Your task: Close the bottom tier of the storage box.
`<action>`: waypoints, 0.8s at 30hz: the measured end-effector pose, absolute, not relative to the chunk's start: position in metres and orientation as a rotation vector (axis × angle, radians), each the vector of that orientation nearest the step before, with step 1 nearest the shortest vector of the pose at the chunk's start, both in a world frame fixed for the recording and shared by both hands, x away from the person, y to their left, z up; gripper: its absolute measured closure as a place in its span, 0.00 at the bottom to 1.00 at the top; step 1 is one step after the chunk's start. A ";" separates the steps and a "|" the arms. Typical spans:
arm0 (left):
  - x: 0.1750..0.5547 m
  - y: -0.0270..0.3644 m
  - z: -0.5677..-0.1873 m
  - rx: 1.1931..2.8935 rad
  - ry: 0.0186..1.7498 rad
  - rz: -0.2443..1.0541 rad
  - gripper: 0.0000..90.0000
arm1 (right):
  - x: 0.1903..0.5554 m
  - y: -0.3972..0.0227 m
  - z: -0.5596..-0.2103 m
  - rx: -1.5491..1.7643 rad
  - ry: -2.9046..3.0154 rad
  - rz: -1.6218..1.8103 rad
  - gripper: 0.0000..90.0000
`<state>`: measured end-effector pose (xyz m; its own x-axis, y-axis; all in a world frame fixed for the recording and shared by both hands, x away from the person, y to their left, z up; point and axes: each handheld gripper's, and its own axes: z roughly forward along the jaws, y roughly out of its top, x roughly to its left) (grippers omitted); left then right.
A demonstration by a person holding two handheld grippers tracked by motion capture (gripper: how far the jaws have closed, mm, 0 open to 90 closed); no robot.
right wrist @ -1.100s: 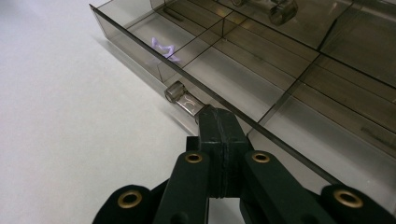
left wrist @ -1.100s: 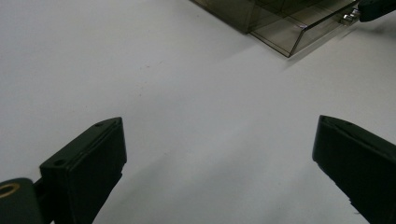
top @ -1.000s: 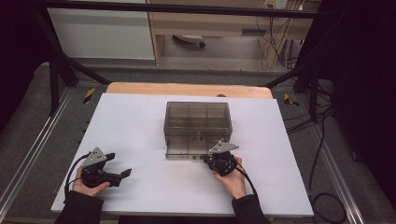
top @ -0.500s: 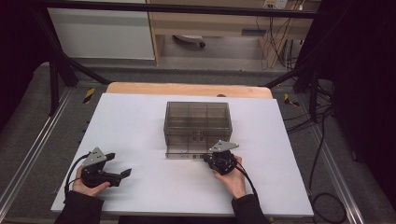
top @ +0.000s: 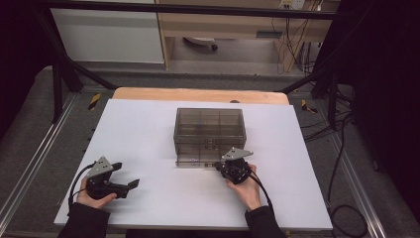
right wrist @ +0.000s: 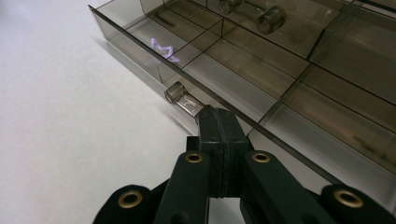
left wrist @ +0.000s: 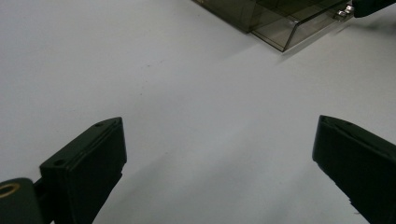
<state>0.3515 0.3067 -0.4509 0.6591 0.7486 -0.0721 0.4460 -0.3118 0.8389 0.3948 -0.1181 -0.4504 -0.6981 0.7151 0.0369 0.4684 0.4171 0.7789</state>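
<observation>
A smoky see-through drawer box (top: 209,130) stands mid-table. Its bottom drawer (top: 197,161) is pulled out a little toward me. In the right gripper view the drawer (right wrist: 261,70) shows divided compartments, and a small purple star-shaped piece (right wrist: 164,50) lies in one. My right gripper (right wrist: 215,116) is shut on the drawer's clear handle (right wrist: 182,99); from above it (top: 220,166) sits at the drawer's front right. My left gripper (top: 131,184) rests at the table's front left, open and holding nothing; its jaws (left wrist: 218,125) stand wide apart over bare white surface, with the drawer's corner (left wrist: 299,28) ahead.
The white tabletop (top: 148,129) lies on a wooden board (top: 198,94). Metal rails (top: 29,163) and dark frame legs flank the table. Cables (top: 341,148) trail on the floor at the right. A second clear handle (right wrist: 268,16) shows on the drawer above.
</observation>
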 end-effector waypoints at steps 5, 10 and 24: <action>0.351 0.307 -0.451 1.959 0.932 0.417 0.02 | 0.396 -0.118 -0.451 1.027 2.375 1.156 1.00; 0.352 0.307 -0.451 1.959 0.933 0.417 0.02 | 0.397 -0.118 -0.451 1.031 2.376 1.154 1.00; 0.352 0.307 -0.451 1.959 0.932 0.416 0.02 | 0.401 -0.118 -0.452 1.037 2.374 1.152 1.00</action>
